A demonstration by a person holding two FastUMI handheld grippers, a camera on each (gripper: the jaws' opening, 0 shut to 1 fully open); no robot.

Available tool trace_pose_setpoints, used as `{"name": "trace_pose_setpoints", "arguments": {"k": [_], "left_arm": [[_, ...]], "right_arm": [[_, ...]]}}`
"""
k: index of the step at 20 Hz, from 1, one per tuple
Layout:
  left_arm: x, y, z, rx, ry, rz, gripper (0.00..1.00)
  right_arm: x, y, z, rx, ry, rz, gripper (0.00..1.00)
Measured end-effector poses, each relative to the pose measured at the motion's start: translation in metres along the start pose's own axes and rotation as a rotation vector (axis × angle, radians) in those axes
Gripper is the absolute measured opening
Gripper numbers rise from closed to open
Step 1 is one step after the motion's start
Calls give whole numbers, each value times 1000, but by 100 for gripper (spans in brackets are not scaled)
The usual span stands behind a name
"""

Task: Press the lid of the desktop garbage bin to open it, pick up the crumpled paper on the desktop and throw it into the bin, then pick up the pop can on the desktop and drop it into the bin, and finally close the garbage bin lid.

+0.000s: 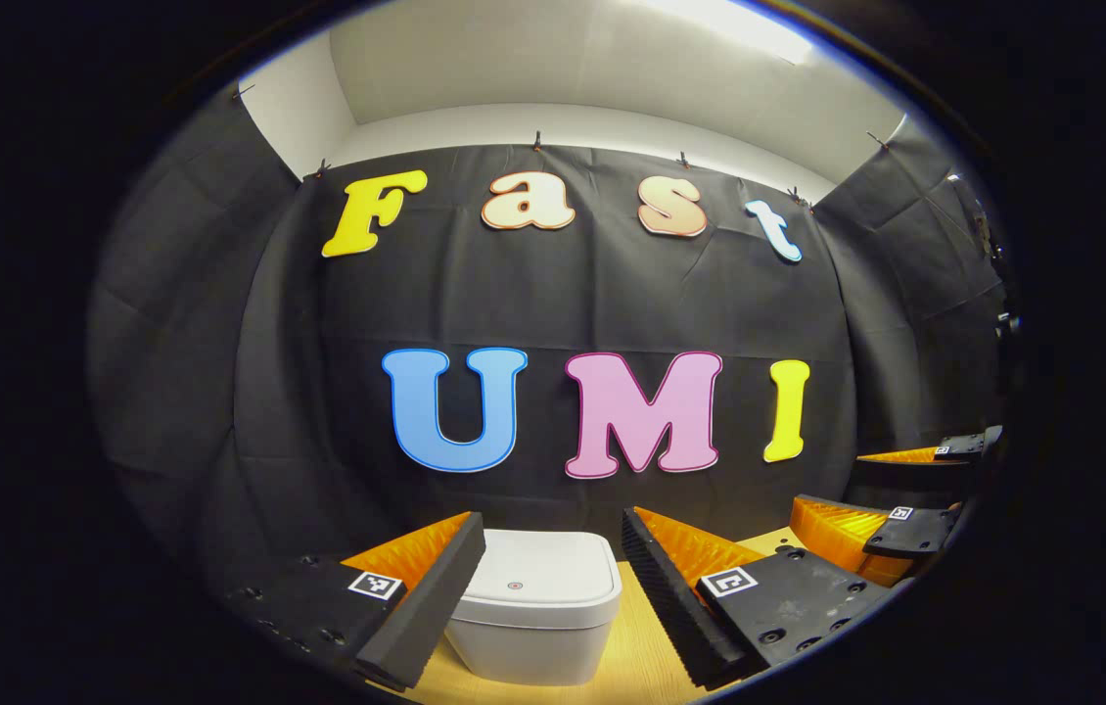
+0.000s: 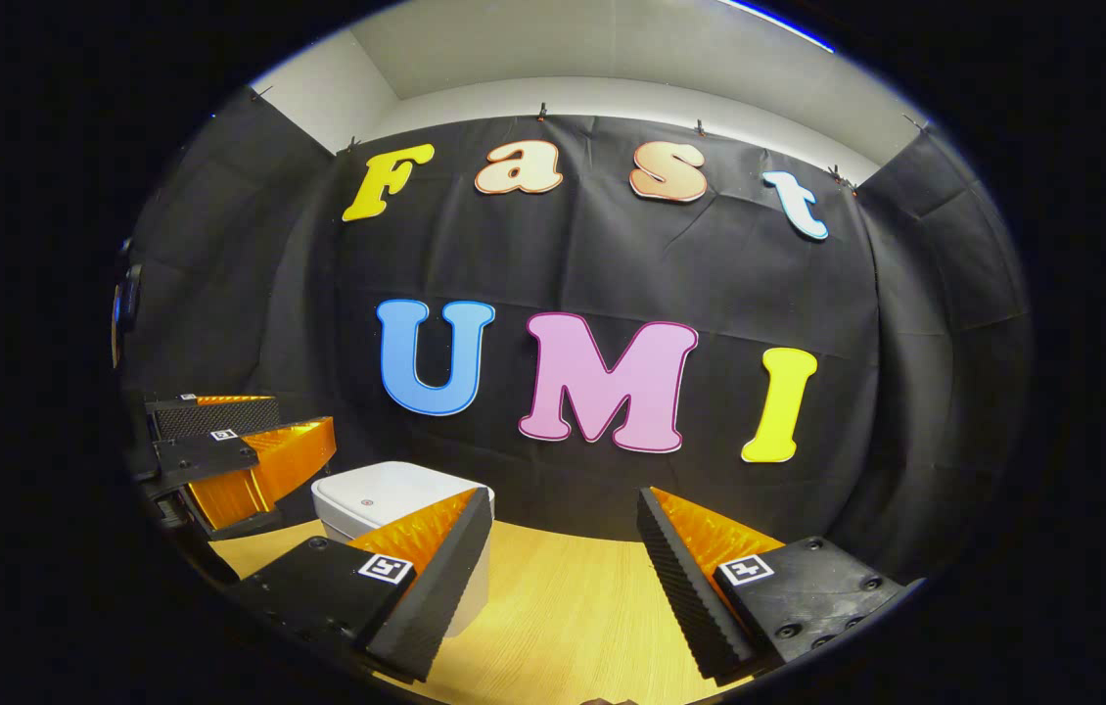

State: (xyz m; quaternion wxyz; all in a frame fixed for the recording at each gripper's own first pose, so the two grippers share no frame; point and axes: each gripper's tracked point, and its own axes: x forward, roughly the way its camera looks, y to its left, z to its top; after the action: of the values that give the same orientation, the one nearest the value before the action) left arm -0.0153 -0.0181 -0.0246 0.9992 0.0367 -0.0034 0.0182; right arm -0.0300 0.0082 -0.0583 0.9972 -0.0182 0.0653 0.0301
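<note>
A white garbage bin (image 1: 538, 602) with its lid down stands on the wooden desk, straight ahead of my left gripper (image 1: 553, 534), which hangs open above and in front of it. In the right gripper view the same bin (image 2: 387, 499) sits at the left, partly behind my own left finger. My right gripper (image 2: 563, 514) is open over bare desk, to the right of the bin. The left gripper (image 2: 240, 460) shows at the left of the right gripper view, and the right gripper (image 1: 896, 509) at the right of the left gripper view.
The wooden desk (image 2: 563, 607) runs back to the black cloth wall (image 2: 612, 274) just behind the bin. The cloth also closes both sides of the booth.
</note>
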Motion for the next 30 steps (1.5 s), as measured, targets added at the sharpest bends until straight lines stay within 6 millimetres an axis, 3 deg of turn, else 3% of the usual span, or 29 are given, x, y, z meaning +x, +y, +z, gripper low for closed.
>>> {"name": "trace_pose_setpoints", "arguments": {"k": [2,14,30], "left_arm": [[-4,6,8,21,-32,6,94],[-31,-11,10,23,-64,-85,95],[-51,2,-11,-2,11,-54,95]], "right_arm": [[-2,2,-1,8,4,-15,97],[-25,13,3,24,-39,-75,97],[-38,15,0,30,-29,-73,97]]}}
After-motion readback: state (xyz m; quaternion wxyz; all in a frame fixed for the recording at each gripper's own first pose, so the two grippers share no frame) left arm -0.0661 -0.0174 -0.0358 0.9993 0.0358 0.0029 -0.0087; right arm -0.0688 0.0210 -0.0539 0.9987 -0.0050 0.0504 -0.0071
